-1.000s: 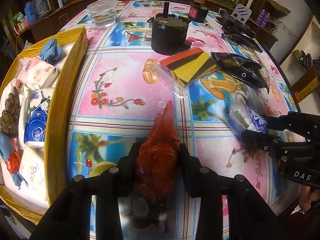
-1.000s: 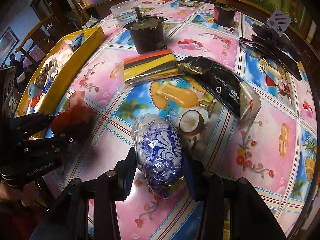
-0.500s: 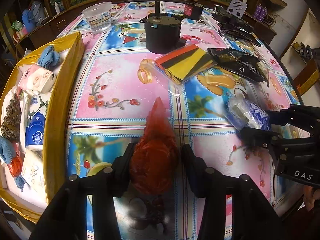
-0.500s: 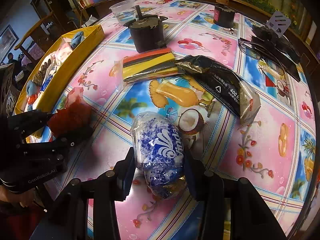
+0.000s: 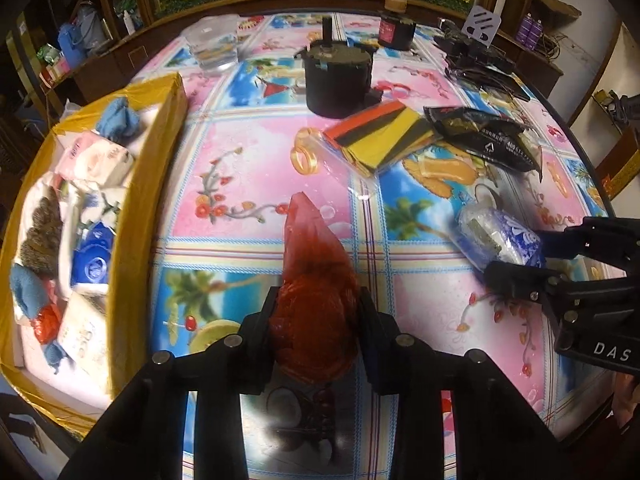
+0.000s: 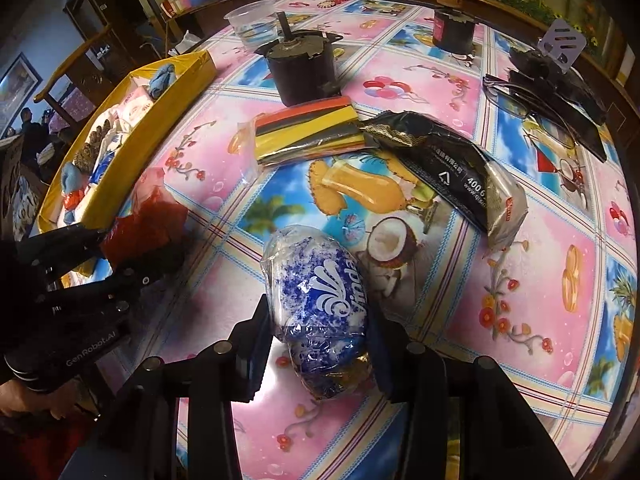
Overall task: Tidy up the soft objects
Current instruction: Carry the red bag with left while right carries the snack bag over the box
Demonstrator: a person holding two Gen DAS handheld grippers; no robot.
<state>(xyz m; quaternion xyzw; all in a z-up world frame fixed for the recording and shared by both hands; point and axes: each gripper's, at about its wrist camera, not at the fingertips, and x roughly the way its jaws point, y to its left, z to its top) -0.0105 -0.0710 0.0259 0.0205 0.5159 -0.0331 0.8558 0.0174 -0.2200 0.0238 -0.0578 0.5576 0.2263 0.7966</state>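
Observation:
My left gripper (image 5: 316,312) is shut on a crumpled red plastic bag (image 5: 314,292) and holds it above the flowered tablecloth; it also shows in the right wrist view (image 6: 144,224). My right gripper (image 6: 320,320) is shut on a blue-and-white plastic-wrapped soft pack (image 6: 320,280), which also shows in the left wrist view (image 5: 496,236). A yellow box (image 5: 132,208) at the left holds tissue packs, blue cloths and a brown knit piece.
On the table stand a black pot (image 5: 338,76), a clear tub (image 5: 212,46) and a dark jar (image 5: 396,32). A bag of coloured sheets (image 5: 380,136), a black foil pouch (image 5: 484,140) and black cables (image 5: 480,64) lie beyond.
The left gripper has lifted and drawn back a little with the red bag. The right gripper has raised the blue-and-white pack slightly. Both grips held.

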